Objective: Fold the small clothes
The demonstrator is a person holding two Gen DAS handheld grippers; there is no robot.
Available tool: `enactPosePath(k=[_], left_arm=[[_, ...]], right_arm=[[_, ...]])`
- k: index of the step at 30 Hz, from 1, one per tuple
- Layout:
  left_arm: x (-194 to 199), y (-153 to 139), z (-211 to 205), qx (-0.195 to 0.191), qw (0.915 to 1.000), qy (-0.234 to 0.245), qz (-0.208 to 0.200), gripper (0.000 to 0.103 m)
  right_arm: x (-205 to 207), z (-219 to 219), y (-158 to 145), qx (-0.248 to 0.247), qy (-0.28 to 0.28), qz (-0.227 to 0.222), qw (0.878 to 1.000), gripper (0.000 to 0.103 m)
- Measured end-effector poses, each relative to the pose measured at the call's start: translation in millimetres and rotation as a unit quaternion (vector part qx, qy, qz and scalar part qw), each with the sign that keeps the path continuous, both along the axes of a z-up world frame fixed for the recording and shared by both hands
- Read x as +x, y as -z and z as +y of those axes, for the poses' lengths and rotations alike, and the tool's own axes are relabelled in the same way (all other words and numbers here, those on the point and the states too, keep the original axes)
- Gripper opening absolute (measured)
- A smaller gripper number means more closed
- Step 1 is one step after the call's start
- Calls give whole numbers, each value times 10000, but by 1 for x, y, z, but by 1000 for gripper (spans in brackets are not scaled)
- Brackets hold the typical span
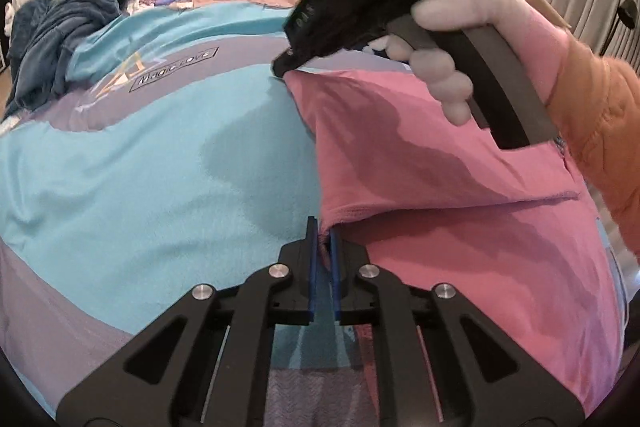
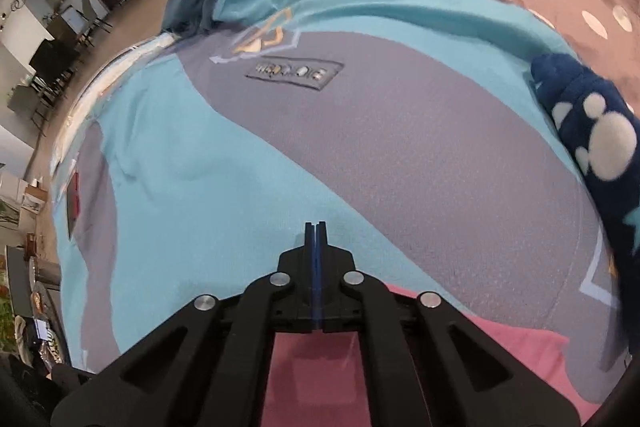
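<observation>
Grippers: your left gripper (image 1: 324,227) is clamped on the pink garment's (image 1: 460,195) lower-centre edge and your right gripper (image 1: 280,67) is pinched shut at its upper-centre corner, ready to fold.

Garment (image 1: 460,187) on blanket (image 1: 160,167), clothes pile (image 1: 60,39) behind.

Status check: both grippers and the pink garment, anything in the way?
Left gripper shut on pink garment edge. Right gripper shut at its far corner; grip not confirmed. Navy plush nearby, clear of the garment.
</observation>
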State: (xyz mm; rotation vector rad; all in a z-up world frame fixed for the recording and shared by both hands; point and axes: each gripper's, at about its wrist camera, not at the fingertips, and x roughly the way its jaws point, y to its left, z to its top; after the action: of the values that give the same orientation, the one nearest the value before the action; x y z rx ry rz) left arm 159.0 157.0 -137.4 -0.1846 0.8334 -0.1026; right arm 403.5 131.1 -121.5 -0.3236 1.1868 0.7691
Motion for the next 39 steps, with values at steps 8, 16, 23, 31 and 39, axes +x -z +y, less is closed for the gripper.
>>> enactPosePath(k=[8,16,23,31,39], left_arm=[[-15,-13,7,-84,9995,-47,-316,26],[6,-43,-40,-471,9943,826,-473,28],[47,-2,-57,281,9979,498,303,32],[32,-30,-75,347,9987,369,70,50],[55,-35,-155,417,9945,962,46,58]], right_arm=[[-78,-177,-64,1151,1195,-335,9856,14],[-152,-333,21,2018,3163,384,9262,3],[-200,-370,-4,2509,3604,36,8984,11],[-273,-593,22,3631,5824,121,7272,26],[-318,-726,62,3612,7167,-110,5965,30]])
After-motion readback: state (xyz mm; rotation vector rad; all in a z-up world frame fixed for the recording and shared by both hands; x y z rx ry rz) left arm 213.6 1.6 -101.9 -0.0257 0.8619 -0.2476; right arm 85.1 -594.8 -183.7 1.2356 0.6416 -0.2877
